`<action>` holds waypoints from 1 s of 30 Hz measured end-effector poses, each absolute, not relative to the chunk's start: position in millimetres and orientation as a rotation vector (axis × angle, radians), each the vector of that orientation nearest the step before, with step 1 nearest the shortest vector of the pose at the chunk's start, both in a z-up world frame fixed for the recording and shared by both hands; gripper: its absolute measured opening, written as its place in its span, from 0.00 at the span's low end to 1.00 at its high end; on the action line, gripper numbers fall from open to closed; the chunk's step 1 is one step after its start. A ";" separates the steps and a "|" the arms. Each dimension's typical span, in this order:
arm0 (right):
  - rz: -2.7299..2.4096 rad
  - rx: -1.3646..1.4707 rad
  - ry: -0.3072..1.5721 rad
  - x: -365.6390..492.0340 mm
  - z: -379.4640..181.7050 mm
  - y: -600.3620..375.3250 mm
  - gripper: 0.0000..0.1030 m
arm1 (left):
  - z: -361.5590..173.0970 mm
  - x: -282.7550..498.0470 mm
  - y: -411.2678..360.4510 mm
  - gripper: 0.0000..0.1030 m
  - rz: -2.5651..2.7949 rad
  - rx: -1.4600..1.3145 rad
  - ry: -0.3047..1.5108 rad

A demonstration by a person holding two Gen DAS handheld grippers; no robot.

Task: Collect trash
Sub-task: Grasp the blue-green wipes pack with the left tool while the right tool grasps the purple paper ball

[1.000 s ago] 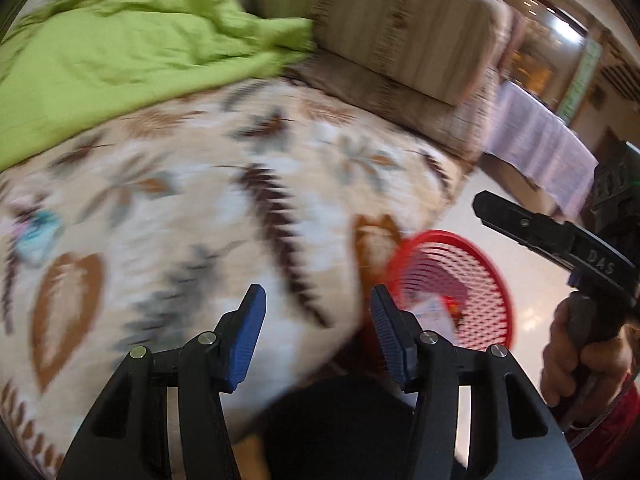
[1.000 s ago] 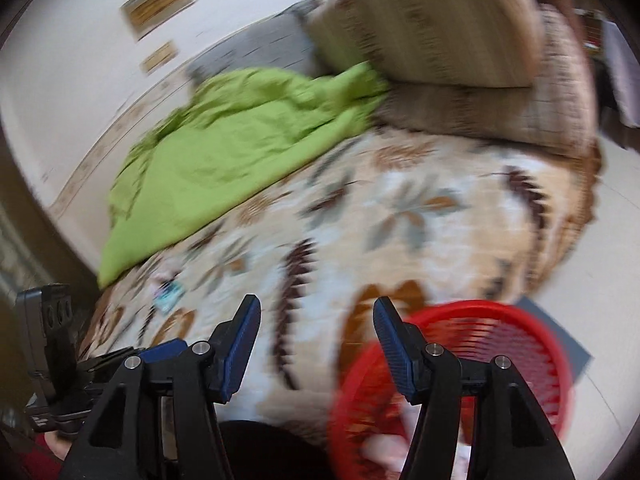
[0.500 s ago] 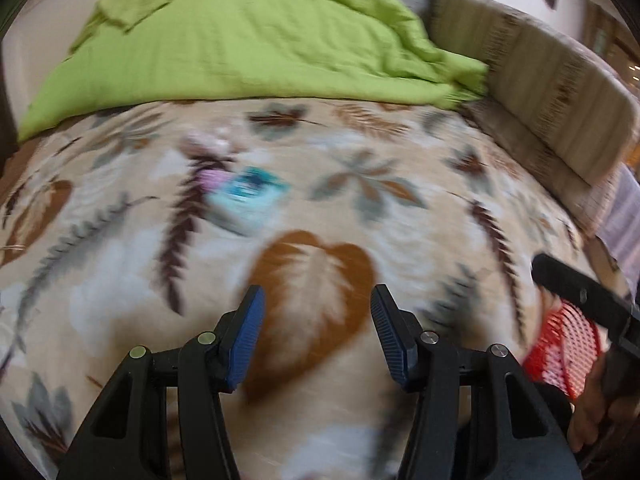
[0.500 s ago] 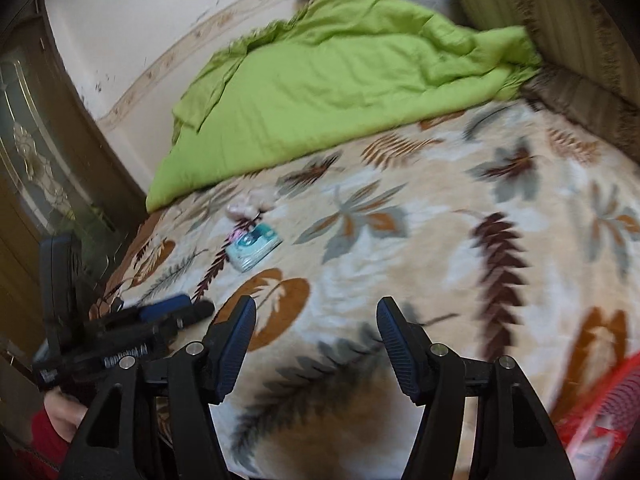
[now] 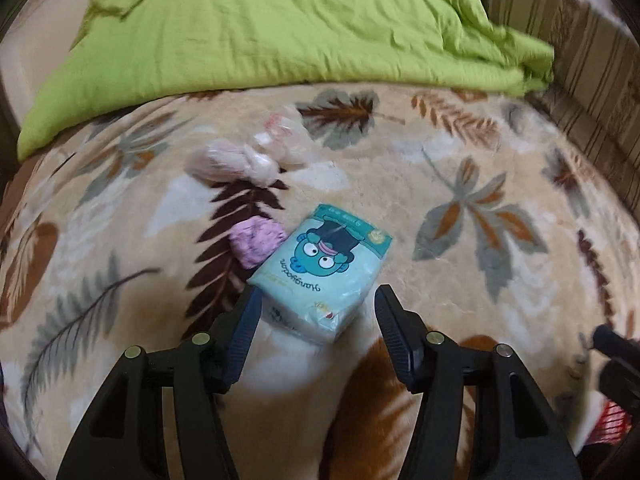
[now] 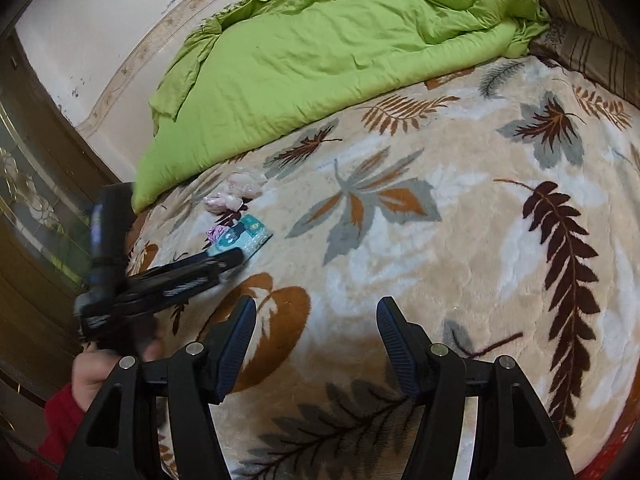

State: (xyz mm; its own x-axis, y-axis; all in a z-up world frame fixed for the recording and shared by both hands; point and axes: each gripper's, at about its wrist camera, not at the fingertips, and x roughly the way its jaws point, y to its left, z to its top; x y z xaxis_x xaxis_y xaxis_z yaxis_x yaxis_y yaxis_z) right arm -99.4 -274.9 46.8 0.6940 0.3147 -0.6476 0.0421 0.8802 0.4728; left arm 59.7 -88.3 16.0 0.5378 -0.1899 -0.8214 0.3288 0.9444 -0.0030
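A teal tissue pack [image 5: 324,272] with a cartoon face lies on the leaf-patterned blanket [image 5: 460,184]. My left gripper [image 5: 316,308] is open, its fingers on either side of the pack's near end. A crumpled pink paper [image 5: 258,240] touches the pack's left edge. Two crumpled clear plastic bags [image 5: 248,156] lie farther back. In the right wrist view, the left gripper [image 6: 224,260] reaches the tissue pack [image 6: 244,236] at the left. My right gripper [image 6: 316,332] is open over bare blanket, holding nothing.
A green quilt [image 5: 280,24] is bunched across the back of the bed. A striped headboard cushion [image 5: 580,52] runs along the right. A bit of the red basket [image 5: 612,420] shows at the lower right. A wooden cabinet [image 6: 36,208] stands left of the bed.
Both grippers swung left from the red basket across the bed. The left gripper closed in on the tissue pack, which now lies between its open fingers.
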 end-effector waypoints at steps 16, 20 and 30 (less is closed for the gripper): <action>0.176 0.506 0.782 -99.4 47.0 -276.6 0.65 | 7.4 79.7 -107.7 0.13 -0.257 0.138 0.916; 0.175 0.493 0.772 -99.9 48.2 -274.7 0.65 | 15.7 58.2 -100.1 0.10 -0.252 0.104 0.892; 0.205 0.470 0.759 -99.6 51.8 -261.6 0.65 | 53.4 -24.7 -38.8 0.10 -0.225 -0.034 0.860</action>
State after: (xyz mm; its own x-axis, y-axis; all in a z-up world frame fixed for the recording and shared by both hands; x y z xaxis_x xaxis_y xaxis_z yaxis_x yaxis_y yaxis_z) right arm -99.6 -261.6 51.8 0.7119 0.3437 -0.6124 -0.0116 0.8777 0.4791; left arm -24.7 -38.8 53.4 0.6305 -0.2102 -0.7472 0.1830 0.9758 -0.1200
